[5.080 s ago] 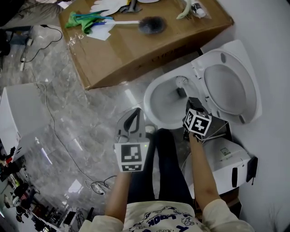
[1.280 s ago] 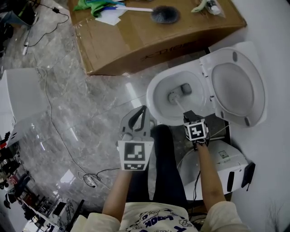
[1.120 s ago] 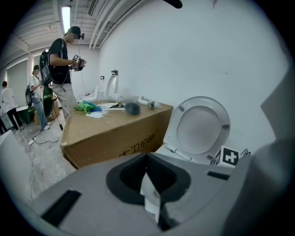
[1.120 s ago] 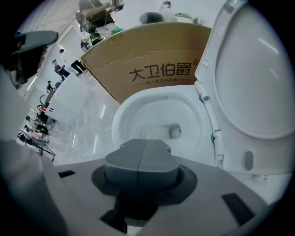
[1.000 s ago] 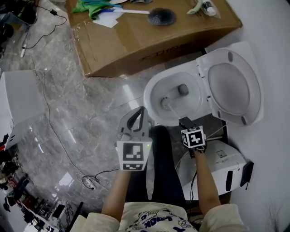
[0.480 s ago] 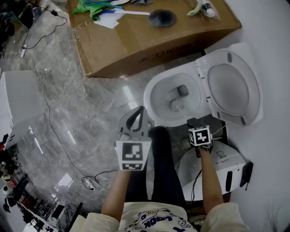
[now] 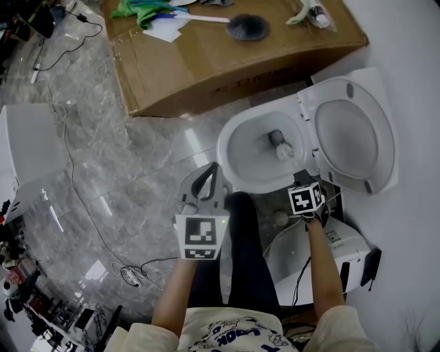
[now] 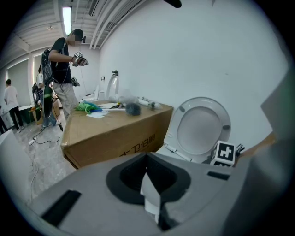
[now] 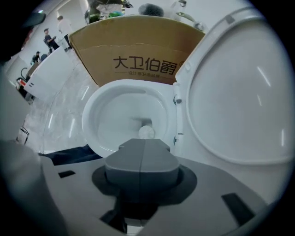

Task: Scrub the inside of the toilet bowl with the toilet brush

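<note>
White toilet bowl (image 7: 237, 150), one toilet brush (image 7: 284, 152) clamped in right gripper (image 9: 144, 145); left gripper (image 7: 212, 172) closed, empty.

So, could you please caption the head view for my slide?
Right gripper holds toilet brush inside the toilet bowl; left gripper hangs idle.

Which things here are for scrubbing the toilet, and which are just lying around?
For the job:
toilet bowl
toilet brush, its head inside the bowl
right gripper, shut on the brush

Just lying about:
cardboard box
dark brush and green cloth on the box
cable on the floor
left gripper, holding nothing
</note>
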